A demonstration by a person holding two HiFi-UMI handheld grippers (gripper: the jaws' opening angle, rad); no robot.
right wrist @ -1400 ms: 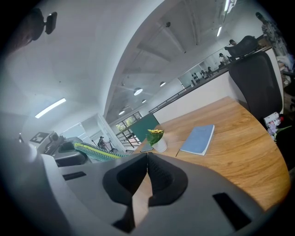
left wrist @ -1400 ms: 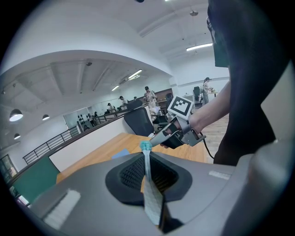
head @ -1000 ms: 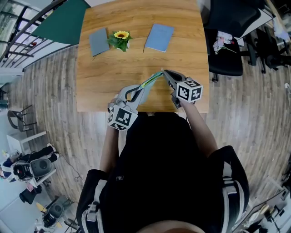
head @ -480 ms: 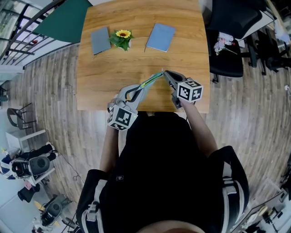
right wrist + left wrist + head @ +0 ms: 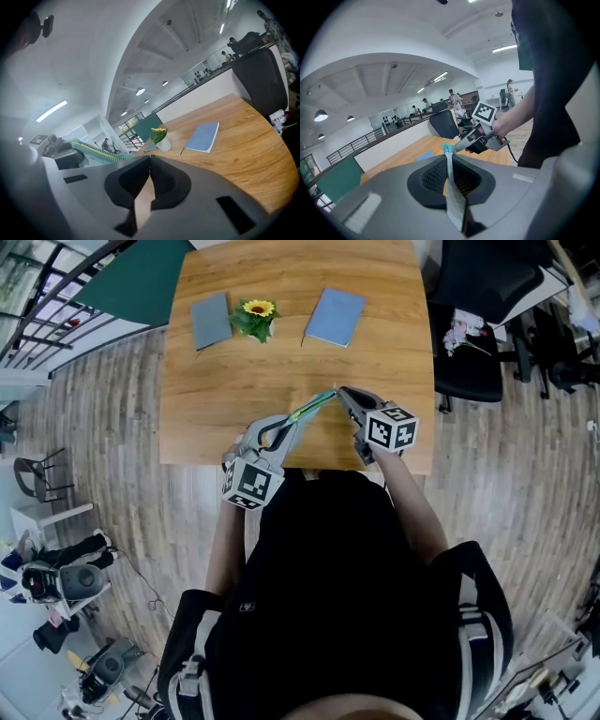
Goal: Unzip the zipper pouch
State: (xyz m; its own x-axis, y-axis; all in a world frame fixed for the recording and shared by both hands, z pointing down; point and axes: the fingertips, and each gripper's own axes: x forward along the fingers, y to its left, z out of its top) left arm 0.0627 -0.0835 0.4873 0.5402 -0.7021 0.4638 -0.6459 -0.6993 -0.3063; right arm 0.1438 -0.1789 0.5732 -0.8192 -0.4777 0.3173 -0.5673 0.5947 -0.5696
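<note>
Saw left claw (image 5: pixel 287 423) clamped on zipper pouch (image 5: pixel 314 405), held edge-on above tabletop (image 5: pixel 216 399) near its 6 o'clock edge. Pouch ran toward 2 o'clock to right claw (image 5: pixel 339 391), which was closed, tips at pouch's far end; pull pinch unclear.
</note>
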